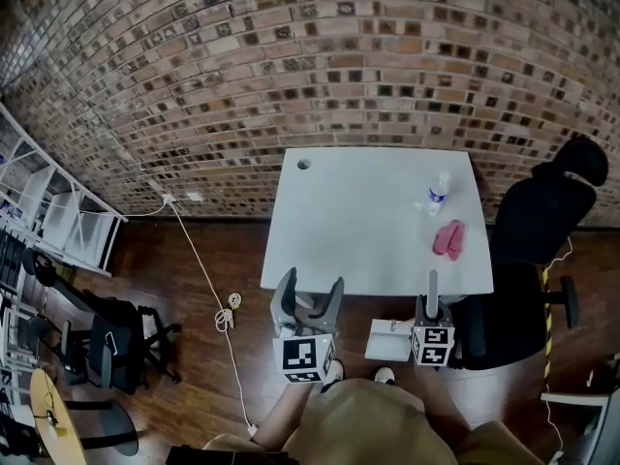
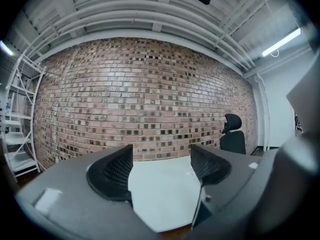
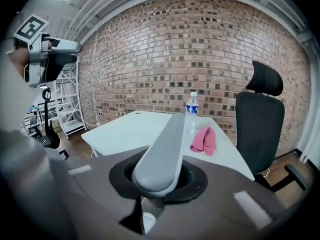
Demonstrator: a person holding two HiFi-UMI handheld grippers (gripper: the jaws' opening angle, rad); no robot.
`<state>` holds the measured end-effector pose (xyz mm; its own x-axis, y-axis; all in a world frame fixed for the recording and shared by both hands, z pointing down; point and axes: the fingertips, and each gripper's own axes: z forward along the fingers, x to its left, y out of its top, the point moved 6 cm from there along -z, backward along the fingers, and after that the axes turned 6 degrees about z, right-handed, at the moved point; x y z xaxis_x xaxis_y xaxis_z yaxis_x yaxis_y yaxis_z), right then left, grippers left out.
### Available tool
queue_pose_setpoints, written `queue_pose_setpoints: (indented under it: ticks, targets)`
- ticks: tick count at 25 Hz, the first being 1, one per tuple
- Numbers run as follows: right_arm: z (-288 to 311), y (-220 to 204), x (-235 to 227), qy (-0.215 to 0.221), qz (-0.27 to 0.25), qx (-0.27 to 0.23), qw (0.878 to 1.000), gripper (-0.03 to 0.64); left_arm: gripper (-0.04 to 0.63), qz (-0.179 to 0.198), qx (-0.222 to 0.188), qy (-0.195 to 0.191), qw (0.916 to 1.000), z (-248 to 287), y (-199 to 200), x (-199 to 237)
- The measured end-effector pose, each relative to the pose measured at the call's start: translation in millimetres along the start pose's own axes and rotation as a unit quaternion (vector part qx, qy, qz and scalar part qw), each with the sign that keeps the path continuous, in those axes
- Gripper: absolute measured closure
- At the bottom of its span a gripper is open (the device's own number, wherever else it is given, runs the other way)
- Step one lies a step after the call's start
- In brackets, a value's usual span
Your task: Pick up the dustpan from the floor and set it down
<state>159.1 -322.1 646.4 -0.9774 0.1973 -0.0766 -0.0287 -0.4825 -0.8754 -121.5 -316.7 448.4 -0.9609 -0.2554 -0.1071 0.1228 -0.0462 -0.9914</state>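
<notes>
Right gripper (image 1: 432, 310), clamped on long grey plastic dustpan handle (image 3: 162, 144); left gripper (image 1: 311, 294), jaws apart, empty; white rectangular surface (image 1: 358, 221) bearing pink cloth (image 1: 449, 239), clear water bottle (image 1: 438, 194).

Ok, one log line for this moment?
left gripper: open, empty | right gripper: shut on dustpan handle | table: bottle, pink cloth

The white surface (image 1: 358, 221) is bare in the middle and left. A bottle (image 1: 439, 193) and a pink cloth (image 1: 449, 239) sit near its right edge; a black chair (image 1: 535, 240) stands just past that edge.
</notes>
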Motion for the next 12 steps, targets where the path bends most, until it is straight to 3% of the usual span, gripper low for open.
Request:
queue_pose_setpoints:
  ticks: [9,12]
  targets:
    - [51,-42,2,0.021,-0.016,0.064,0.998,0.571,0.239,-0.001,0.009,-0.004,0.9999,4,-1,0]
    - [67,-54,1,0.01,-0.016,0.085,0.996,0.571,0.239,0.004,0.014,-0.006,0.9999,5,-2,-1]
